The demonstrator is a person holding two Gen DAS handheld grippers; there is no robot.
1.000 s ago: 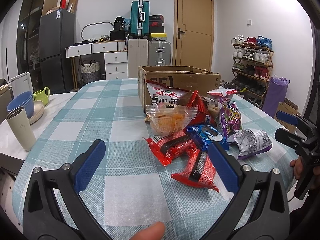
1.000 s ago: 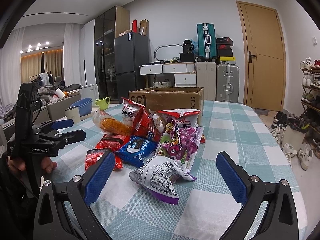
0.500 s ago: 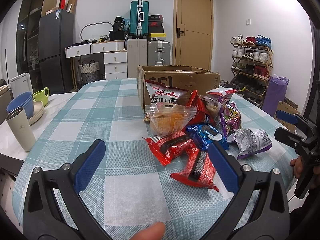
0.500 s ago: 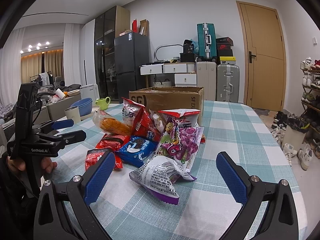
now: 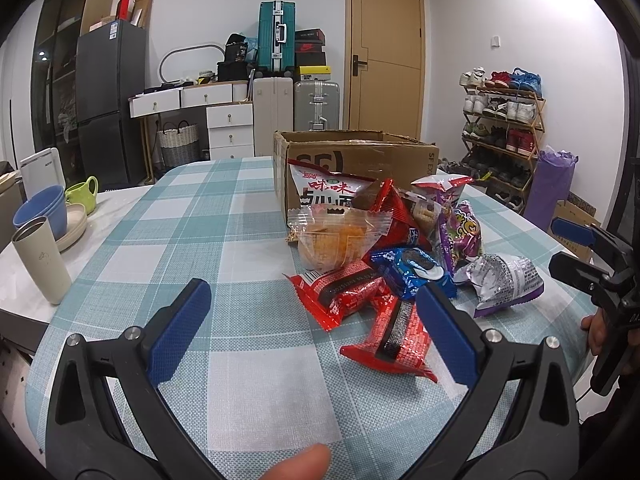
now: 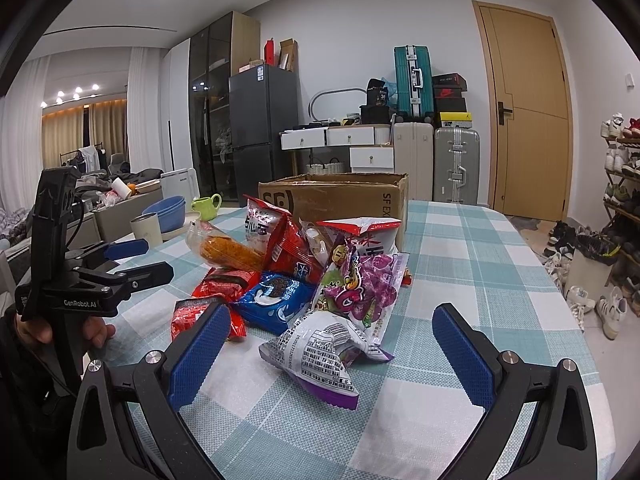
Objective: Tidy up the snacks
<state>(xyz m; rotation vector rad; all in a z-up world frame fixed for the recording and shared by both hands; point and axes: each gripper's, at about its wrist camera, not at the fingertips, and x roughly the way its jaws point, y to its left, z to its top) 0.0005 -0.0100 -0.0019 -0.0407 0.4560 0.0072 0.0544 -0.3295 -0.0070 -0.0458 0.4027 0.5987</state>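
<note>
A pile of snack packets lies on the checked tablecloth in front of an open cardboard box (image 5: pixel 360 160) (image 6: pixel 340 200). Nearest my left gripper (image 5: pixel 316 312) are two red packets (image 5: pixel 394 336) and a blue cookie packet (image 5: pixel 412 270). A clear bag of orange snack (image 5: pixel 336 236) lies behind them. My left gripper is open and empty, held short of the pile. My right gripper (image 6: pixel 332 340) is open and empty, with a silver and purple packet (image 6: pixel 324 360) between its fingers' line of sight. A purple candy bag (image 6: pixel 360 284) lies beyond it.
A beige cup (image 5: pixel 38 260), blue bowls (image 5: pixel 40 208) and a green mug (image 5: pixel 82 194) stand at the table's left edge. A shoe rack (image 5: pixel 504 128) and a purple bag (image 5: pixel 548 188) are on the floor at the right. Suitcases and drawers line the back wall.
</note>
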